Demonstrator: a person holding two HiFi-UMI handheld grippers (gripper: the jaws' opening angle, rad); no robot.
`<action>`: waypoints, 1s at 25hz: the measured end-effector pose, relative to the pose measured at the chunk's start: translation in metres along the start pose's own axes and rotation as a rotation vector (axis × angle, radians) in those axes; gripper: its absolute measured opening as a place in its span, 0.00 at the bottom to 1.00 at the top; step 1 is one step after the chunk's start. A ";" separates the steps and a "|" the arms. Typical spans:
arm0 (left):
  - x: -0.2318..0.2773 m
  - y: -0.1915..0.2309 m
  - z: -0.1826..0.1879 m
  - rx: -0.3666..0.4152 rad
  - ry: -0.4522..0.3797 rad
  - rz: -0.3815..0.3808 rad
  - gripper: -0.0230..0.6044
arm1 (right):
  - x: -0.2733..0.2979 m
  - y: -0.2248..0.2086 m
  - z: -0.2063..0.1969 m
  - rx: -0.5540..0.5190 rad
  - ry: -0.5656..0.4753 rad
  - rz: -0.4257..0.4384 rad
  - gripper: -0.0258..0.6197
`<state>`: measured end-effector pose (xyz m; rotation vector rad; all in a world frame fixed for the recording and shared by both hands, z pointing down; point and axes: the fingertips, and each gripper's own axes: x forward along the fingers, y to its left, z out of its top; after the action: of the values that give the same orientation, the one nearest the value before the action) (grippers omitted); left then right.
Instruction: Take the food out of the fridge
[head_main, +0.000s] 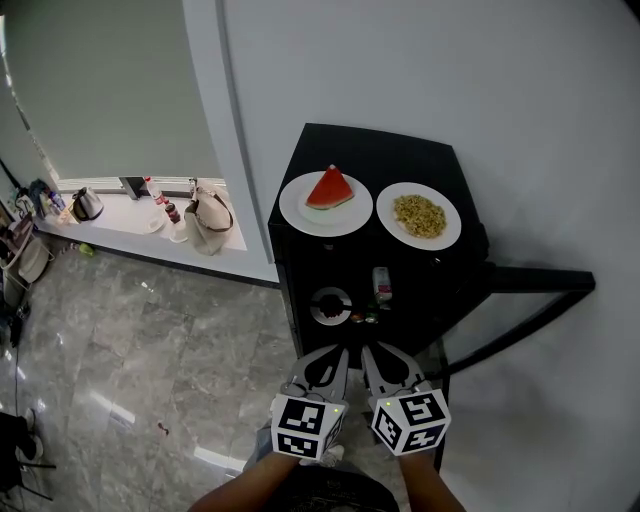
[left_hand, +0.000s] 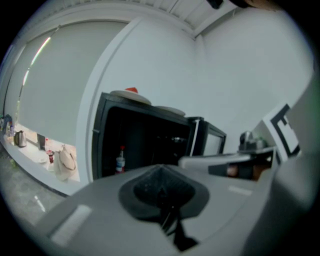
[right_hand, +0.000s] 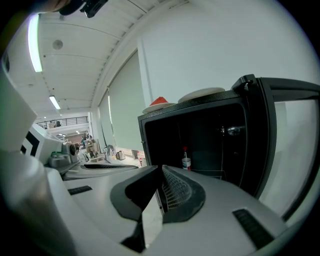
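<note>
From where I stood, the black fridge (head_main: 370, 150) sat tight in against the white wall (head_main: 450, 80). Its door (head_main: 535, 280) was swung fully out to the right, so the dark inside was open to the front. The food was already on the fridge's flat top. A slice of watermelon (head_main: 330, 190) lay on a white plate (head_main: 295, 212) at the left, and a heap of yellow food (head_main: 419, 215) lay on a second plate (head_main: 447, 238) at the right. The two plates were just beside each other, and each rim came near the top's front edge. Inside, a small bottle (head_main: 382, 285) with a red cap stood upright on a shelf. Beside it was a round dish (head_main: 331, 305) whose contents I could not make out.

The left gripper (head_main: 338, 351) and the right gripper (head_main: 370, 351) were held side by side, low in front of the opening and clear of its front edge. Both pointed in at the shelves. The left fingers (left_hand: 145, 187) were closed tip to tip on nothing, and the right fingers (right_hand: 180, 192) were narrow too, meeting at the tips and holding nothing.

To the left there was plenty of room — a wide stretch of grey marble floor (head_main: 130, 360) ran to a window ledge (head_main: 120, 222). A handbag (head_main: 208, 222) and a kettle (head_main: 88, 203) sat on the ledge, well apart from the fridge. On the right the door's edge and the wall closed that side in.
</note>
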<state>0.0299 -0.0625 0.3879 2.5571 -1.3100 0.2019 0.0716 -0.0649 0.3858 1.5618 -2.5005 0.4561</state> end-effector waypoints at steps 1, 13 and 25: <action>0.000 0.001 0.000 -0.005 -0.009 0.002 0.01 | 0.001 0.000 -0.002 0.022 -0.002 0.011 0.07; 0.017 0.046 -0.060 -0.054 0.020 0.071 0.01 | 0.062 -0.004 -0.070 0.293 0.065 0.129 0.07; 0.056 0.095 -0.132 -0.101 0.016 0.100 0.01 | 0.160 -0.035 -0.194 0.722 0.104 0.162 0.11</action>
<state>-0.0154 -0.1209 0.5438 2.4042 -1.4062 0.1702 0.0268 -0.1495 0.6207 1.4572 -2.5221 1.5542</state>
